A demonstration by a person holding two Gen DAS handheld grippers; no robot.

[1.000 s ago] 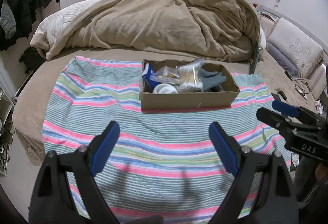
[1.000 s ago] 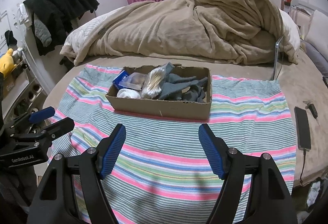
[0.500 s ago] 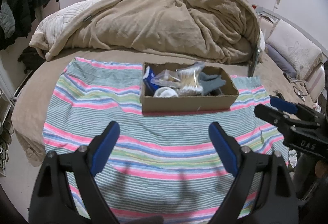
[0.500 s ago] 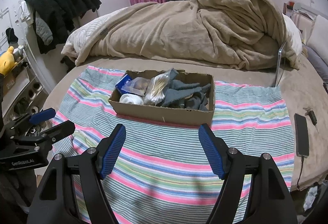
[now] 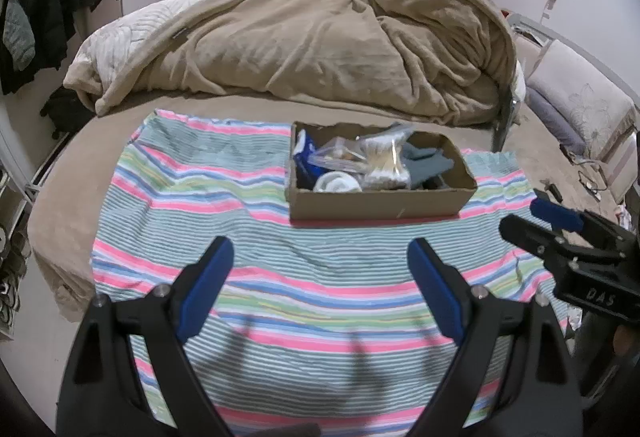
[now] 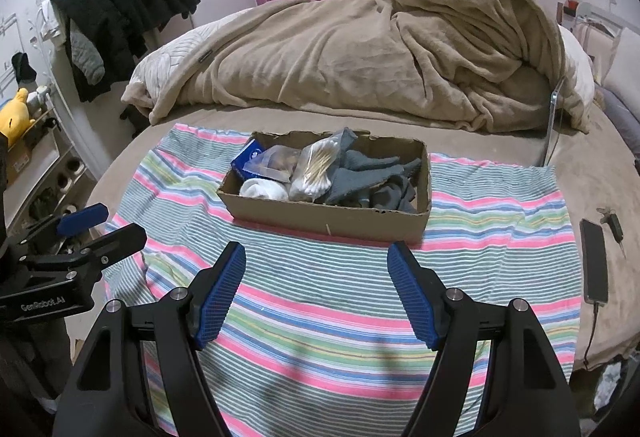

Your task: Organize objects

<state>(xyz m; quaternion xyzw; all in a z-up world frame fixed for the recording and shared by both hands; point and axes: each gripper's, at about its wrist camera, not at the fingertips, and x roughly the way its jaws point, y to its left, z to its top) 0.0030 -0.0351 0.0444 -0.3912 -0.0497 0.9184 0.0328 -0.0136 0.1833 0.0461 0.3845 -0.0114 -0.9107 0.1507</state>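
A shallow cardboard box [image 5: 380, 203] [image 6: 328, 217] sits on a striped cloth [image 5: 280, 277] [image 6: 320, 309] on the bed. It holds a blue packet [image 6: 248, 155], a clear bag [image 6: 276, 161], a bag of cotton swabs [image 6: 316, 167], a white roll [image 6: 264, 189] and grey gloves [image 6: 368, 177]. My left gripper [image 5: 320, 273] is open and empty, short of the box. My right gripper [image 6: 316, 277] is open and empty, also short of the box. Each gripper shows at the edge of the other's view.
A rumpled tan blanket [image 5: 320, 45] is heaped behind the box. A phone [image 6: 595, 261] with a cable lies on the bed at the right. Dark clothes [image 6: 120, 9] hang at the left. Pillows [image 5: 580, 109] sit at the far right.
Both grippers have pulled back a little and tilted up, so the box sits lower and farther in both views. Both jaws stay open. Nothing in the box has moved.
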